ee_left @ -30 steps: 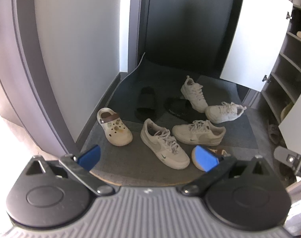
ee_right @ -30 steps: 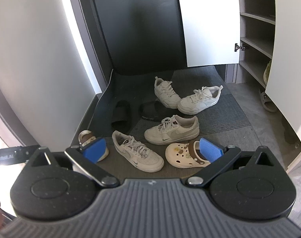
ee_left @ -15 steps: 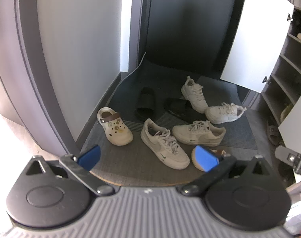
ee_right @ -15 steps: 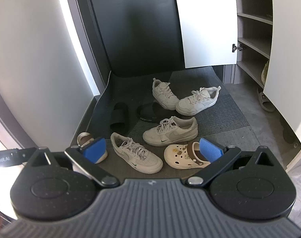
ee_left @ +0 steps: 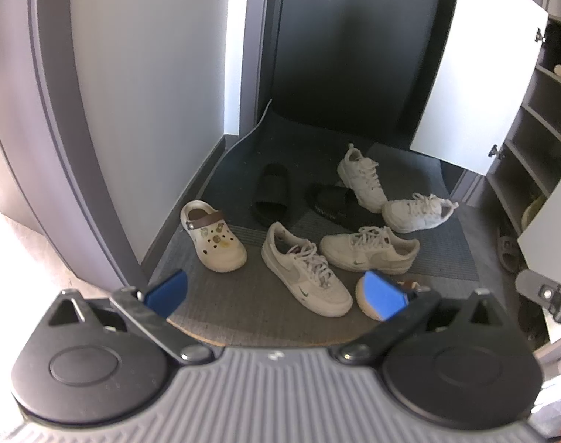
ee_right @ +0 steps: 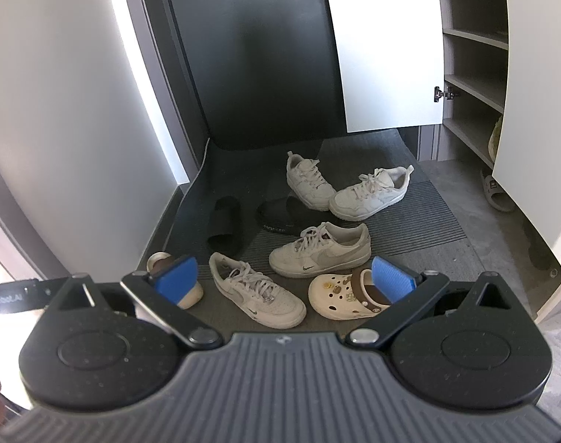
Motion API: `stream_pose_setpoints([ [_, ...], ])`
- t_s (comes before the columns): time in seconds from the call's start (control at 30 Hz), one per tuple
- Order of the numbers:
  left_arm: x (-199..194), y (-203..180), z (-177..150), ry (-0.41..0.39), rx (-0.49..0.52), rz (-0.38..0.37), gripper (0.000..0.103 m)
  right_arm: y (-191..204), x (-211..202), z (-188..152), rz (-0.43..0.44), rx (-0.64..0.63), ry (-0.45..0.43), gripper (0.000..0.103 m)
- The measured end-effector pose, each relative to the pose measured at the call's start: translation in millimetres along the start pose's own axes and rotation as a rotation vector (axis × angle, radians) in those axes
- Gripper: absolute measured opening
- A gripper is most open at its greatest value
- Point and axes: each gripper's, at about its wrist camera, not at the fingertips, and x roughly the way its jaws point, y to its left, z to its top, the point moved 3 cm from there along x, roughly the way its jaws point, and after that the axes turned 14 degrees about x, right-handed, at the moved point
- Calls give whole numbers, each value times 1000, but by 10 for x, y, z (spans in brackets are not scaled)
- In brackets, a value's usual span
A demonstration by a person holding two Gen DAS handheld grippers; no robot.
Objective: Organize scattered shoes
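Eight scattered shoes lie on a dark entry mat (ee_left: 214,313), below both hand-held grippers: at the left a cream clog (ee_left: 212,236) with charms, then a black slide (ee_left: 273,193), a second black slide (ee_left: 339,208), a pair of beige low sneakers (ee_left: 304,269) (ee_left: 370,249), a pair of white sneakers (ee_left: 361,179) (ee_left: 417,208) farther back, and a second cream clog (ee_right: 345,291) nearest the right side. The left hand-held gripper (ee_left: 276,293) and the right hand-held gripper (ee_right: 284,280) both hang above the mat, blue-padded jaws spread wide and empty. At the far right, an open white cabinet door (ee_right: 383,48) reveals grey shoe shelves (ee_right: 472,85).

Shoes across the mat (ee_right: 409,232)

We see sneakers (ee_right: 319,253) mid-mat, slides (ee_right: 225,230) behind, clogs (ee_right: 341,293) in front.
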Motion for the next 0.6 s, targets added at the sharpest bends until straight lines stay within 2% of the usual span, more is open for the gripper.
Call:
stream_pose_setpoints([
  [0.6,11,-68,34,-18,-11,-17,103,-27,-52,-58,3,10,-17,103],
])
